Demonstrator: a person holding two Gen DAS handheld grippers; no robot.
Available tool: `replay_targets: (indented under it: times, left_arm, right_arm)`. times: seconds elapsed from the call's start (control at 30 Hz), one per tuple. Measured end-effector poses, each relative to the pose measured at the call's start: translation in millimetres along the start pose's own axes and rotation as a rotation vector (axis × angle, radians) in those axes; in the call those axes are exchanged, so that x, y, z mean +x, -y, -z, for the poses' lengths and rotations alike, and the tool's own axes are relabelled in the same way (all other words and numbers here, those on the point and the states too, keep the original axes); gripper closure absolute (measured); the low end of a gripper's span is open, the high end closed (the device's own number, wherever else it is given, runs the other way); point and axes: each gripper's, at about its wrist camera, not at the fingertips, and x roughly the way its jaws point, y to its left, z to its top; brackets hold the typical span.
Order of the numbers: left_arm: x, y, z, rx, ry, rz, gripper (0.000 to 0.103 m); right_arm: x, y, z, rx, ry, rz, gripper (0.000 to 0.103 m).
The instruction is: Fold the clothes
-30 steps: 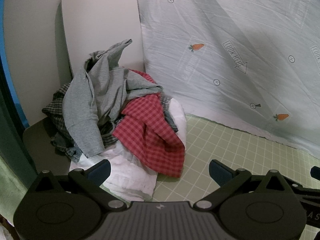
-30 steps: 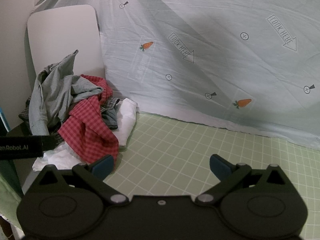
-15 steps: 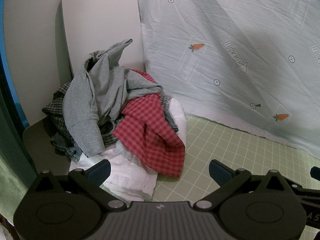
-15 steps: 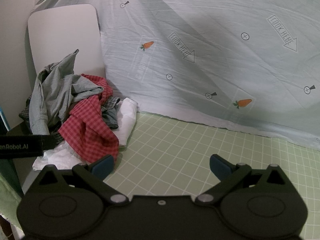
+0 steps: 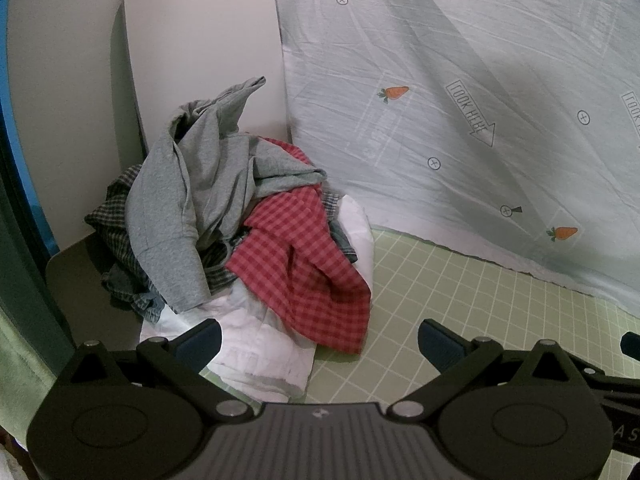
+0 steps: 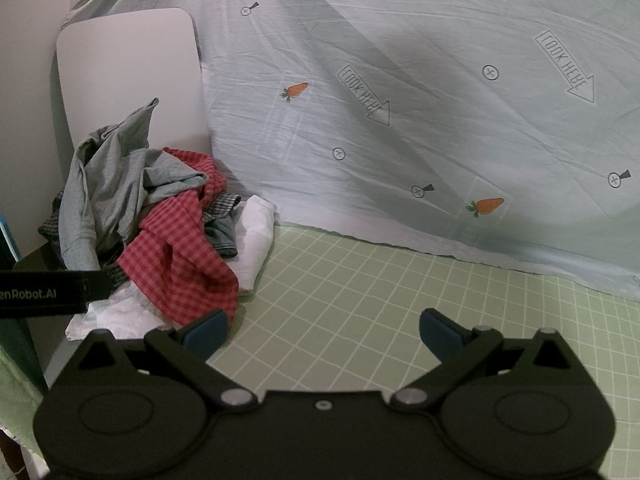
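Nothing has moved since the earlier frames: left gripper (image 5: 319, 340) and right gripper (image 6: 323, 330) gape wide, empty, near the clothes pile (image 5: 240, 216).

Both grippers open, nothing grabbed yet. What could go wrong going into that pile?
1. The red checked shirt lies tangled under the grey top and over the white garment; pulling one will likely drag the others along.
2. The pile sits at the edge of the green grid mat, partly on the dark chair seat; loosened pieces may slide off.
3. The hanging sheet is close behind; a gripper could snag it.
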Motion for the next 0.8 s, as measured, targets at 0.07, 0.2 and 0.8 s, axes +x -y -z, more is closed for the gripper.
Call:
replay_targets:
  times: [0.07, 0.2, 0.8]
  left_arm:
    - [0, 0, 0, 0.003, -0.001, 0.007, 0.000]
    - [1, -1, 1, 0.003, -0.006, 0.007, 0.000]
    - [64, -35, -9, -0.069, -0.122, -0.030, 0.000]
  right_arm:
    - [0, 0, 1, 0.001, -0.002, 0.000, 0.000]
    - [0, -2, 2, -0.001, -0.007, 0.000, 0.000]
    - [63, -4, -12, -0.010, -0.058, -0.025, 0.000]
